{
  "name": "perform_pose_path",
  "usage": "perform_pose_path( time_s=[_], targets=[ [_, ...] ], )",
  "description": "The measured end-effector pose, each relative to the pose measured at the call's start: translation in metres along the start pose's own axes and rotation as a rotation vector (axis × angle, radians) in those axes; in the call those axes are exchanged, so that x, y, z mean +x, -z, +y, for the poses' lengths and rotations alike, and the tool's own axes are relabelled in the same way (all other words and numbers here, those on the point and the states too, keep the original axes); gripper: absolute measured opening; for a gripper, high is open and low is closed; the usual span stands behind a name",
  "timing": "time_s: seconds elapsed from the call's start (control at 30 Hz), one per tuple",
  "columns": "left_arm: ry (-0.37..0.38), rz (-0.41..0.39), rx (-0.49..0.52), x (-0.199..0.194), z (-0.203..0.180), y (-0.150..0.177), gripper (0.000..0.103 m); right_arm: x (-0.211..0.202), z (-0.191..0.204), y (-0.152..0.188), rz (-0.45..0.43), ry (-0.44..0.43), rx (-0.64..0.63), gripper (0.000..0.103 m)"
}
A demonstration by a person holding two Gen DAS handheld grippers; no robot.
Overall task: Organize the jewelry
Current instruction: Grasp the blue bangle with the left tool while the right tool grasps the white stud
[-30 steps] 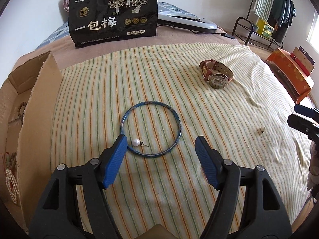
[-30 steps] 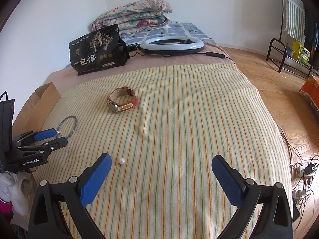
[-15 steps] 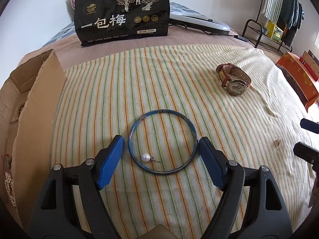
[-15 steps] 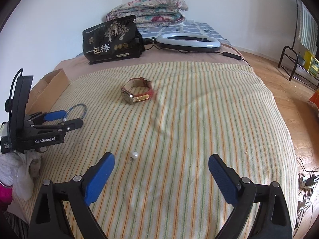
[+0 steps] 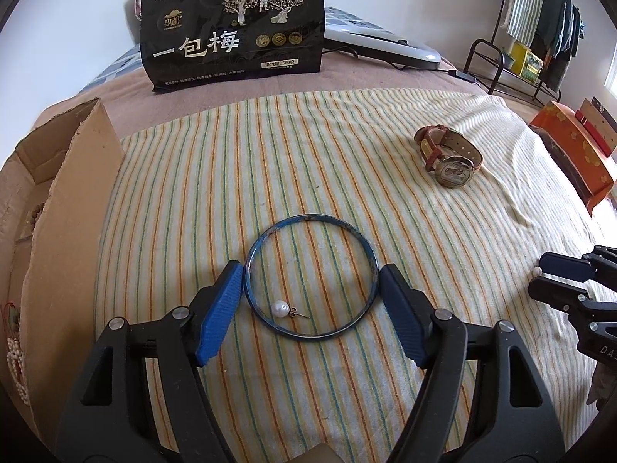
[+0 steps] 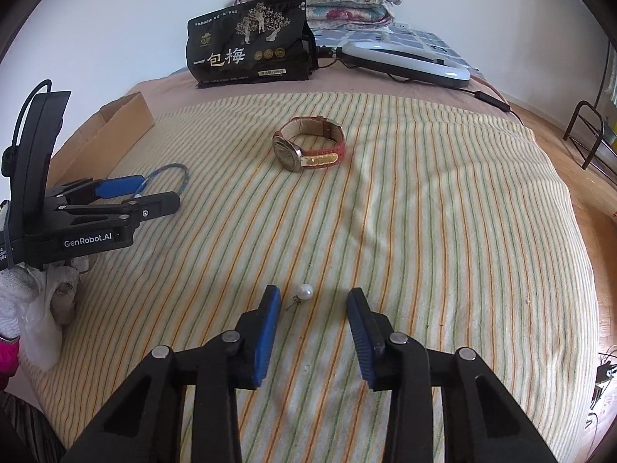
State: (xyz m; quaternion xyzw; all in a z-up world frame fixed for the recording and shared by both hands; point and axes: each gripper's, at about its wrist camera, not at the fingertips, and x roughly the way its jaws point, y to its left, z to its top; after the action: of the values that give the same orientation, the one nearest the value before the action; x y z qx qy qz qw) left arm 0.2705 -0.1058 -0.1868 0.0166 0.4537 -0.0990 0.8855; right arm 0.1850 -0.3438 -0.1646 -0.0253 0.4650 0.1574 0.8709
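A blue bangle [image 5: 311,277] lies flat on the striped cloth [image 5: 308,162], with a pearl stud earring [image 5: 280,309] inside its near rim. My left gripper [image 5: 310,281] is open, its fingers on either side of the bangle. A second pearl earring [image 6: 304,292] lies between the open fingers of my right gripper [image 6: 314,303]. A watch with a red-brown strap [image 5: 449,158] lies farther off; it also shows in the right wrist view [image 6: 308,148].
An open cardboard box [image 5: 58,208] with beads in it stands at the left edge. A black snack bag [image 5: 231,31] and a white ring light [image 5: 381,44] lie at the far end. An orange box [image 5: 574,154] sits right, off the bed.
My left gripper has moved forward, so its fingers now flank the bangle. My right gripper has come forward over the loose pearl earring and narrowed its opening.
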Motion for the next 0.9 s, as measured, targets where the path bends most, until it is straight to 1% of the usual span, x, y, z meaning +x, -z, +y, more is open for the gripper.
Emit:
perform_pose_path(
  time_s=[0.03,0.1,0.17,0.2,0.53,0.9],
  targets=[
    [0.002,0.000,0.000,0.000,0.000,0.000,0.074,0.001,0.001,0.000,0.002,-0.004,-0.002,0.028],
    [0.006,-0.002,-0.001,-0.001,0.000,0.000,0.074,0.001,0.002,-0.001,0.000,-0.016,-0.003,0.017],
    [0.009,-0.004,-0.001,-0.001,0.001,0.000,0.074,0.001,0.003,0.000,-0.001,-0.026,-0.002,0.009],
    [0.012,-0.004,-0.001,-0.002,0.001,0.000,0.074,0.001,0.004,0.001,-0.003,-0.026,-0.001,0.008],
    [0.030,-0.027,-0.014,-0.012,0.001,-0.002,0.073,-0.008,0.005,-0.001,-0.024,-0.029,0.012,0.008],
    [0.053,-0.089,-0.028,-0.049,0.004,-0.010,0.074,-0.034,0.014,-0.012,-0.072,-0.021,0.014,0.008]
  ],
)
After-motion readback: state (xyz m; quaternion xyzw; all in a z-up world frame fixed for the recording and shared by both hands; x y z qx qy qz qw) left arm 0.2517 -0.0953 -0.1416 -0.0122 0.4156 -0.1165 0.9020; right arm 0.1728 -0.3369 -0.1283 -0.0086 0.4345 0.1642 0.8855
